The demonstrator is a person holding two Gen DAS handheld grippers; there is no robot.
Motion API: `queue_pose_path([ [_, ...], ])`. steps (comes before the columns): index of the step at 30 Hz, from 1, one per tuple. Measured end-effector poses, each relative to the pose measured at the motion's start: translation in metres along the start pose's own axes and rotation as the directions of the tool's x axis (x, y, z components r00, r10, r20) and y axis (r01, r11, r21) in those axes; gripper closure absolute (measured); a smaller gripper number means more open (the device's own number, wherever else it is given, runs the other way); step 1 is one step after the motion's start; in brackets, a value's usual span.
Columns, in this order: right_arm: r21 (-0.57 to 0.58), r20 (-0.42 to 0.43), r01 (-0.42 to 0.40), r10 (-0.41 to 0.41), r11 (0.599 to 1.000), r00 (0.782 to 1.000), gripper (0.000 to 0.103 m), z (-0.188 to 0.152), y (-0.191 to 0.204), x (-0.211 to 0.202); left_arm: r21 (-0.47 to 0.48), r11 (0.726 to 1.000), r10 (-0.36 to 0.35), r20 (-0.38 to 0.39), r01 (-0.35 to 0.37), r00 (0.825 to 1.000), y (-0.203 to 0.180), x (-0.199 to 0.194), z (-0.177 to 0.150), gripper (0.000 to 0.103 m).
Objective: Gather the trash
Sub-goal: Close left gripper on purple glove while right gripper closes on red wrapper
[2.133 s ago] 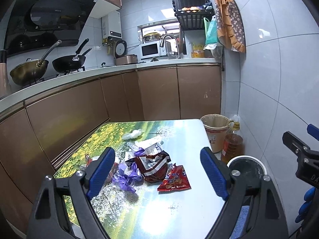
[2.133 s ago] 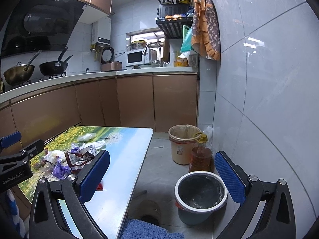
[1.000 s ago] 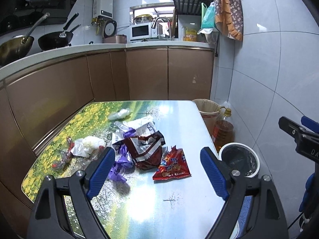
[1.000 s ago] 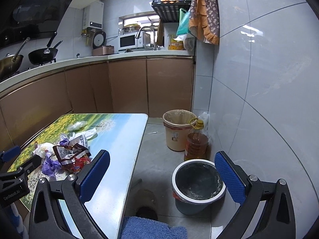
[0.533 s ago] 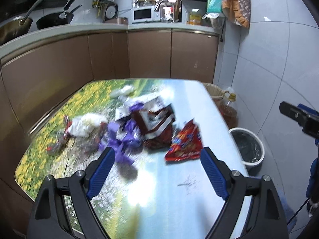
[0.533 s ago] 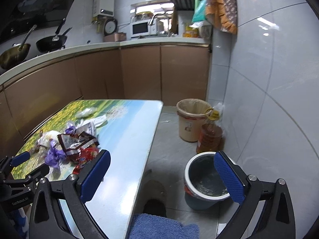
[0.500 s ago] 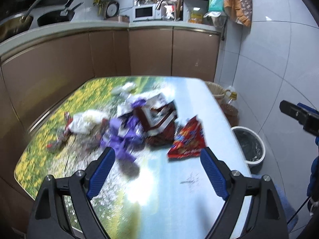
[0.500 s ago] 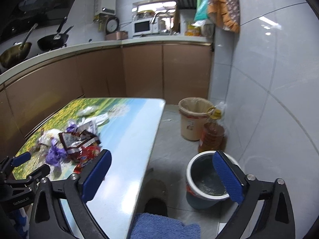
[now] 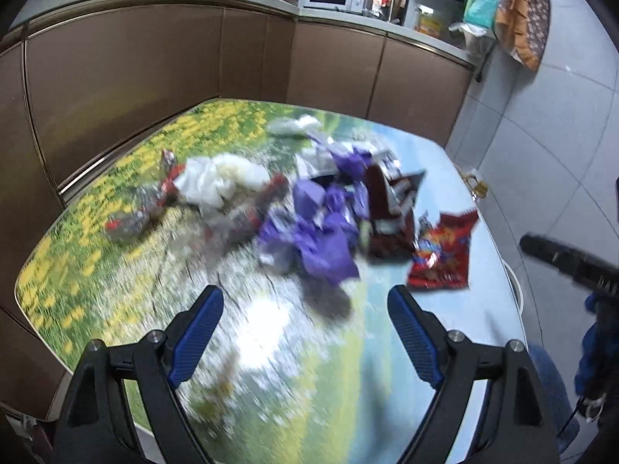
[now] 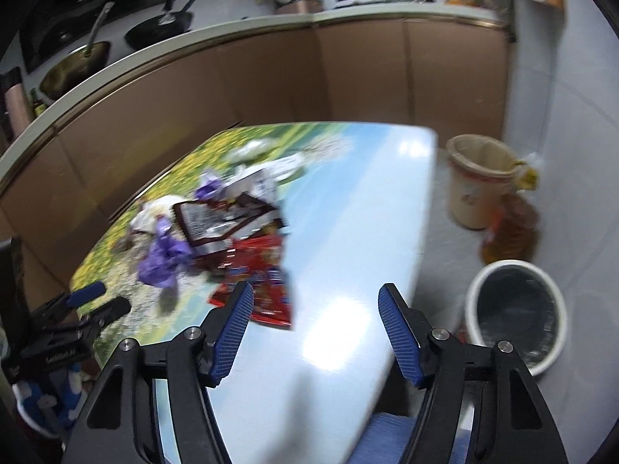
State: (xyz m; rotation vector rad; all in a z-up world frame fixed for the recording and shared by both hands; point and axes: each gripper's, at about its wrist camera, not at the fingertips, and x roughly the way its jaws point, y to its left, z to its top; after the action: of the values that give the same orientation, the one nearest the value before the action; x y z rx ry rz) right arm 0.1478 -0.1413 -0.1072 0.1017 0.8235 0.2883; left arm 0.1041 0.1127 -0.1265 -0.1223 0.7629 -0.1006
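Observation:
Trash lies in a heap on the printed table (image 9: 116, 270): a red snack bag (image 9: 445, 255), a dark maroon bag (image 9: 390, 208), purple wrappers (image 9: 321, 232), and a white plastic bag (image 9: 216, 178). My left gripper (image 9: 305, 332) is open and empty, above the table just short of the purple wrappers. My right gripper (image 10: 315, 328) is open and empty over the table's near right part, its left finger beside the red snack bag (image 10: 263, 290). The white-rimmed bin (image 10: 514, 317) with a dark liner stands on the floor to the right.
A tan bucket (image 10: 479, 178) and an amber oil bottle (image 10: 510, 232) stand on the floor by the tiled wall. Brown cabinets run behind the table, with pans on the stove at far left. A blue cloth (image 10: 390, 440) lies under the right gripper.
Both grippers have dropped and tilted down toward the table. The left closed in on the trash heap. The right swung left from over the floor to over the table.

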Motion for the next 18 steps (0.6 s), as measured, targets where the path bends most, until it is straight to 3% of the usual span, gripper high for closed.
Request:
queue_pose_path([
  [4, -0.005, -0.045, -0.09, 0.09, 0.996, 0.995, 0.036, 0.005, 0.013, 0.027, 0.016, 1.0, -0.005, 0.023, 0.004, 1.0, 0.002, 0.004, 0.017, 0.017],
  [15, 0.037, -0.116, -0.167, 0.171, 0.985, 0.978, 0.035, 0.01, 0.013, 0.08, 0.068, 0.998, 0.014, -0.015, -0.012, 1.0, -0.011, 0.033, 0.032, 0.018],
  [18, 0.045, -0.124, -0.183, 0.188, 0.982, 0.974, 0.036, 0.008, 0.011, 0.084, 0.053, 0.998, 0.021, -0.052, -0.018, 0.998, -0.012, 0.042, 0.027, 0.037],
])
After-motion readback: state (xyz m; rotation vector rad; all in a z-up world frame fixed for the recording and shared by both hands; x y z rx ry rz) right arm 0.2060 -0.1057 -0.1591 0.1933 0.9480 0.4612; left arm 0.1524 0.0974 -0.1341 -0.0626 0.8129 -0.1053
